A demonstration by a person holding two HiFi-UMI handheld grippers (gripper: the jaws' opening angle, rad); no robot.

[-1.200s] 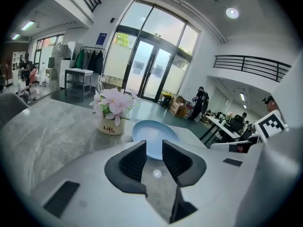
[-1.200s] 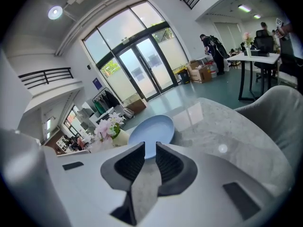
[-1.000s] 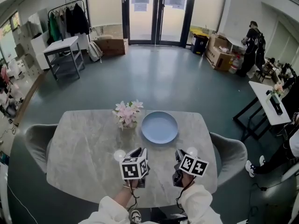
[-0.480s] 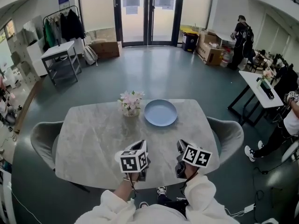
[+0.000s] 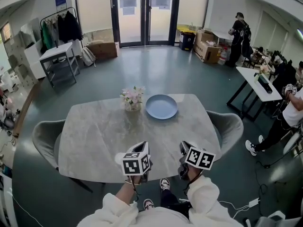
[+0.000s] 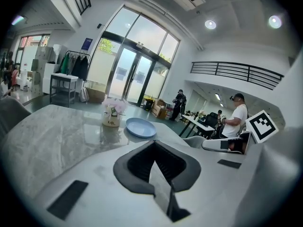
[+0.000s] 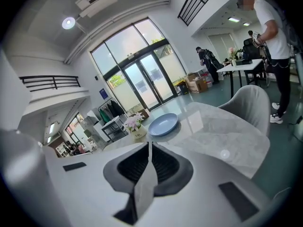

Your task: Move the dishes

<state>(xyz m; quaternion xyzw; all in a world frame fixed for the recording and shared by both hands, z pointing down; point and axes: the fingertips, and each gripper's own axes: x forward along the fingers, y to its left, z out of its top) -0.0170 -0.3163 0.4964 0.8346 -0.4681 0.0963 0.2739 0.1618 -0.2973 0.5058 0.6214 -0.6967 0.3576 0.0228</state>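
Grey marble worktop point(image 5: 94, 136) carried the blue plate point(image 5: 161, 106) near its far edge, beside a flower vase point(image 5: 132, 99) — well apart from the left gripper point(image 6: 154, 145) and right gripper point(image 7: 149, 146), whose fingers were pressed together on nothing, the left's just closed.

Head view looks steeply down on the table point(image 5: 94, 136); both gripper views look low across it, sharing the plate point(image 6: 141, 127).

A grey marble table point(image 5: 94, 136) bears a blue plate point(image 5: 161, 106) beside a flower pot point(image 5: 132, 98).
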